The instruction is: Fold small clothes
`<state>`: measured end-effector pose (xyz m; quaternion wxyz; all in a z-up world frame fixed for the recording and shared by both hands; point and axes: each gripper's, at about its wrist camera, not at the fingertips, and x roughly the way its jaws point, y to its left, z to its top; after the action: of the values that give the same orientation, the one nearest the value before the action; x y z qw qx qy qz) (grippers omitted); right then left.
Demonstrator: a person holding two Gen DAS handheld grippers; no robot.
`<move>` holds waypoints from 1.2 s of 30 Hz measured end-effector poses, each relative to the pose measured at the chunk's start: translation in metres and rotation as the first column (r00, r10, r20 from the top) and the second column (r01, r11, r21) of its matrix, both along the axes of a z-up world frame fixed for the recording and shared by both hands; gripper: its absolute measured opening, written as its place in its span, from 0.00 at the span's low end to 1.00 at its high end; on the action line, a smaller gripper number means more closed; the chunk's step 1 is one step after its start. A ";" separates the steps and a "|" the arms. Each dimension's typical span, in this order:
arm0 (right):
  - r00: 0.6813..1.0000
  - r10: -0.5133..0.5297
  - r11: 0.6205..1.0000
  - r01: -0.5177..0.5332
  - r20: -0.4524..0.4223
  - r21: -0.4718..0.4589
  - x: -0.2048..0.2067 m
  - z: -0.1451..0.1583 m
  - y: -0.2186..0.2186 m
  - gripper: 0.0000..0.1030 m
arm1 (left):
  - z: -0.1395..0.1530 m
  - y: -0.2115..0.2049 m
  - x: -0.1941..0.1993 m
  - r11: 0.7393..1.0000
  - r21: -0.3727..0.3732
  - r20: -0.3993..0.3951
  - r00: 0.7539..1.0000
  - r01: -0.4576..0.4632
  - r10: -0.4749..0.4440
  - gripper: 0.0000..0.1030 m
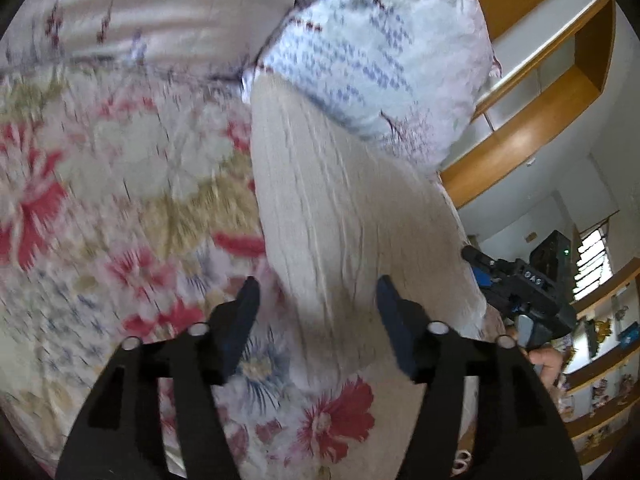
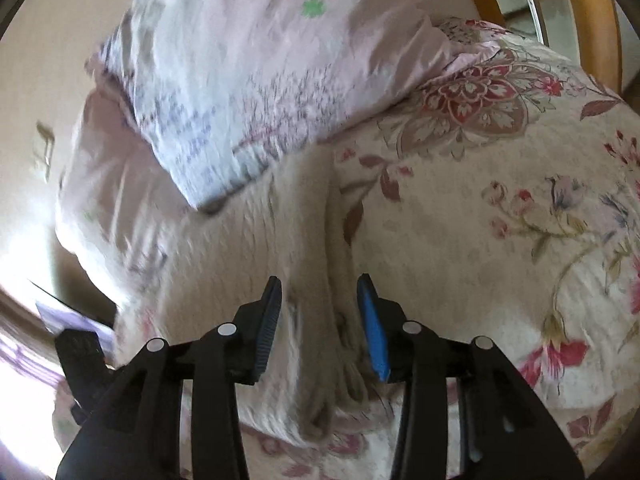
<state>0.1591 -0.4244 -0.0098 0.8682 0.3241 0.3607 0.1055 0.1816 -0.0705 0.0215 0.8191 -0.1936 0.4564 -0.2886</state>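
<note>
A cream ribbed garment (image 1: 340, 208) lies stretched on the floral bedspread (image 1: 120, 184), its far end tucked under a pillow (image 1: 372, 48). My left gripper (image 1: 318, 298) is open, its jaws wide apart just above the garment's near end. In the right wrist view the same garment (image 2: 256, 240) lies bunched in folds on the bedspread (image 2: 500, 220). My right gripper (image 2: 320, 300) is open, with a raised fold of the garment between its fingers, close to the blue pad (image 2: 374, 332). The right gripper also shows in the left wrist view (image 1: 516, 284) at the garment's right edge.
A pink and white pillow (image 2: 248, 72) lies at the head of the bed. A wooden headboard and shelves (image 1: 552, 92) stand to the right. The bed edge falls off past the garment on the right side in the left wrist view.
</note>
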 end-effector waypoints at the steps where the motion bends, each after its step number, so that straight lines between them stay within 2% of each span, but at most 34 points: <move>1: 1.000 -0.006 1.000 0.006 0.005 0.005 0.004 0.003 -0.001 0.40 | 0.005 0.000 0.004 1.000 0.004 0.005 1.000 -0.007 0.007 0.69; 4: 1.000 -0.024 1.000 0.024 0.008 0.012 0.022 0.010 -0.003 0.42 | 0.015 -0.003 0.021 0.999 0.031 0.015 1.000 -0.016 0.016 0.73; 7: 0.999 -0.033 0.997 0.034 -0.015 0.063 0.043 0.008 -0.005 0.43 | 0.016 -0.009 0.039 0.996 0.078 0.012 0.999 -0.036 0.036 0.74; 10: 0.998 -0.040 0.996 0.043 -0.042 0.082 0.059 0.000 -0.009 0.43 | 0.013 -0.020 0.055 0.985 0.163 0.027 0.998 -0.060 0.057 0.74; 16: 0.998 -0.020 0.996 0.024 -0.055 0.087 0.072 -0.011 -0.003 0.41 | 0.013 -0.030 0.061 0.972 0.228 0.063 0.997 -0.057 0.043 0.74; 18: 0.999 -0.009 0.997 0.012 -0.045 0.072 0.073 -0.011 0.001 0.24 | 0.013 -0.031 0.060 0.968 0.243 0.077 0.996 -0.056 0.039 0.74; 20: 1.000 -0.004 0.999 0.005 -0.031 0.038 0.074 -0.009 0.006 0.14 | 0.014 -0.032 0.060 0.967 0.250 0.082 0.996 -0.057 0.037 0.74; 21: 1.000 -0.006 1.000 0.007 -0.019 0.016 0.073 -0.007 0.008 0.12 | 0.014 -0.032 0.061 0.967 0.250 0.081 0.996 -0.056 0.037 0.74; 28: 0.999 -0.040 0.999 0.040 0.013 -0.031 0.076 0.000 0.008 0.09 | 0.012 -0.035 0.065 0.969 0.240 0.070 0.997 -0.048 0.032 0.74; 33: 0.993 -0.068 0.997 0.065 -0.092 -0.038 0.091 -0.021 0.004 0.09 | 0.007 -0.033 0.068 0.978 0.207 0.043 0.999 -0.037 0.028 0.75; 36: 0.992 -0.066 0.998 0.064 -0.108 -0.022 0.094 -0.025 0.001 0.09 | 0.003 -0.031 0.072 0.985 0.169 0.014 0.999 -0.034 0.032 0.74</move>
<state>0.2531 -0.4230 -0.0344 0.8532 0.3331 0.3975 0.0559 0.2532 -0.1014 0.0247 0.8398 -0.1290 0.4714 -0.2362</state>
